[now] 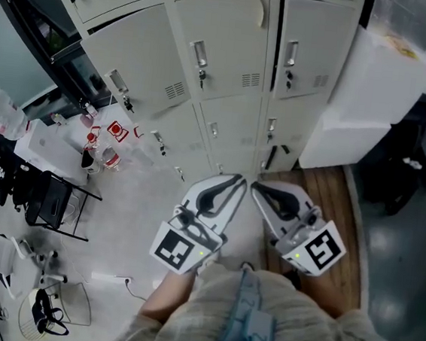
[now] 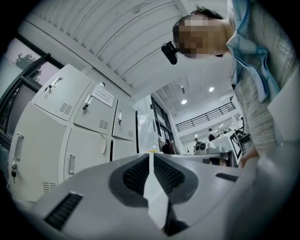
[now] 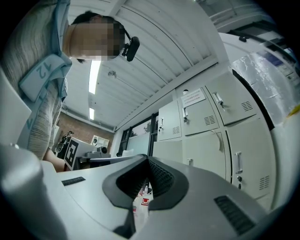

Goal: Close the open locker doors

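- Head view: the lockers (image 1: 232, 62) are filling the top of the frame, w/ grey-white doors, handles and vent slots. Nearly all the doors are sitting flush.
- Bottom row, right col.: one locker door (image 1: 283, 152) is showing a dark gap along its left edge, so it's looking slightly ajar.
- The left gripper (image 1: 236, 179) and right gripper (image 1: 256, 186) are hanging side by side in front of the person's striped shirt (image 1: 272, 324). Their tips are near each other and pointing toward the lockers' base, apart from every door.
- Both grippers are sitting closed, w/ nothing between the jaws.
- On the floor at left, a black chair (image 1: 51, 202) and some red-labelled bottles (image 1: 106, 147) are standing. A white cabinet (image 1: 372, 92) is standing just right of the lockers.
- Left gripper view: the left gripper (image 2: 151, 157) is showing its jaws pressed together and empty.
- The lockers (image 2: 56, 126) are rising at left. The ajar locker door (image 2: 124, 149) is showing as a dark slit down its left side, well apart from the gripper. The person is leaning in overhead.
- Right gripper view: the right gripper (image 3: 146, 159) is also closed and holding nothing.
- The lockers (image 3: 211, 136) are standing at right. Which door is ajar can't be told here.
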Demonstrator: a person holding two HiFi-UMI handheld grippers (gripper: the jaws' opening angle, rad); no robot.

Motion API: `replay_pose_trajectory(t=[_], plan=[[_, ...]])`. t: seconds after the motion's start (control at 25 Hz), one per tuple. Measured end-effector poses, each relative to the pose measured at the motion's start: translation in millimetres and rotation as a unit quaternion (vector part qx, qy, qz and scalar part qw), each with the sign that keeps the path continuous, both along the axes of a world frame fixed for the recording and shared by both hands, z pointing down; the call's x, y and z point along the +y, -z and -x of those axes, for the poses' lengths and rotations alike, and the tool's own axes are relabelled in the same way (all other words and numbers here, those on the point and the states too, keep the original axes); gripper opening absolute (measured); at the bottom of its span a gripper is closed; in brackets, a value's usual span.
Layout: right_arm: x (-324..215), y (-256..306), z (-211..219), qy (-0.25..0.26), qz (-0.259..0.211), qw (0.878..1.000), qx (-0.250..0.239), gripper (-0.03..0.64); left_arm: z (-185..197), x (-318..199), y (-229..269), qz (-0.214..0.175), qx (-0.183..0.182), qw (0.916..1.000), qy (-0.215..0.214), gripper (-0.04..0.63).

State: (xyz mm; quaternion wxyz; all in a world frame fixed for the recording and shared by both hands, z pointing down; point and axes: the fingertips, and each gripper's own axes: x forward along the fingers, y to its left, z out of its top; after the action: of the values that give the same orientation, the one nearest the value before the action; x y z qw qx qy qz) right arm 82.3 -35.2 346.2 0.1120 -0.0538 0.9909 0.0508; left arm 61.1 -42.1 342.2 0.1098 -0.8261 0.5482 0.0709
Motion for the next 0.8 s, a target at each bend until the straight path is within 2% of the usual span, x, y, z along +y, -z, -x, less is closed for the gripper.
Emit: replay_pose_trajectory(t=[0.8], plan=[[-11.2, -10.3, -8.2, 0.002, 0.023, 1.000, -0.004, 0.003, -14.8, -12.9, -18.5, 0.028, -0.002, 0.9995, -0.014, 0.026]])
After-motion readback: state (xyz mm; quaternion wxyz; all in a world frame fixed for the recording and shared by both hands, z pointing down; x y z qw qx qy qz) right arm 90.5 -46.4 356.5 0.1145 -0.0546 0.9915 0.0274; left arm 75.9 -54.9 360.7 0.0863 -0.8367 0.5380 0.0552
